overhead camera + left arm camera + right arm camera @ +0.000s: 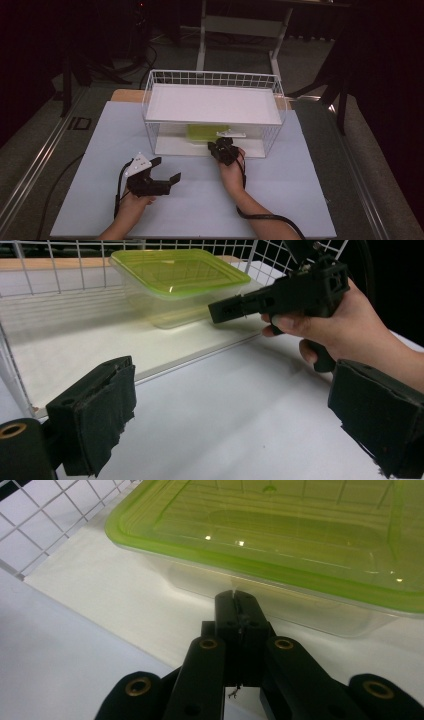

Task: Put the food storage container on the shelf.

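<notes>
A clear plastic container with a green lid point(206, 132) point(175, 275) point(280, 525) sits on the lower white shelf point(75, 340) of a white wire rack point(150, 95). My right gripper point(220, 145) point(235, 597) is shut with nothing between its jaws. It reaches into the rack's front opening, its tips right at the container's clear near wall; contact cannot be told. The left gripper view shows it from the side point(225, 310). My left gripper point(166, 170) point(235, 430) hovers open and empty over the table in front of the rack, left of the right hand.
A flat white board point(210, 102) covers the rack's top, low above the container. The rack's wire walls point(30, 525) close its sides and back. The rack stands on a pale table sheet point(200, 205). Dark floor, cables and a desk frame point(240, 25) lie beyond.
</notes>
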Available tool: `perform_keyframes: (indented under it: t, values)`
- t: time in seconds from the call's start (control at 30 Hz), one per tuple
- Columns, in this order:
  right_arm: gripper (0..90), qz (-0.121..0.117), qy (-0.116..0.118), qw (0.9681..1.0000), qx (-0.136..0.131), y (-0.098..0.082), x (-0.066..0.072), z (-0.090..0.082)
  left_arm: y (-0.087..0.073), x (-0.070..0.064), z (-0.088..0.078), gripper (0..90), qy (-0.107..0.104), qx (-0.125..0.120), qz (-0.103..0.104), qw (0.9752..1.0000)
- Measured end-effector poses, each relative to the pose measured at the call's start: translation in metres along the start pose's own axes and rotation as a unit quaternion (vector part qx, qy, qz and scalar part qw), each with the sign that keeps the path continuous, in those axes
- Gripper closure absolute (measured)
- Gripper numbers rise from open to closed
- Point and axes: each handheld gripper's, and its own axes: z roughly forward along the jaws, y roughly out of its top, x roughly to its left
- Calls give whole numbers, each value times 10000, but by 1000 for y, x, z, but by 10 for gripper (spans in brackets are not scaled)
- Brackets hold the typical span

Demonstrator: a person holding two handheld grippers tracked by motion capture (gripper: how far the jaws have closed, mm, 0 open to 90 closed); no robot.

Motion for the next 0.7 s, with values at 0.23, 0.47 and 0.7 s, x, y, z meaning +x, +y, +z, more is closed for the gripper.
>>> perform_keyframes:
  t: [0.23,0.47,0.7]
  values:
    - [899,108,-21,9999,-30,6,-2,3,0,1,-3,63,25,-19,10,10000]
    - [891,-75,-53,9999,79,9,7,5,-1,0,-3,63,28,3,60,10000]
    - [869,-326,-8,9995,-50,7,11,-7,1,1,-4,63,34,-20,26,10000]
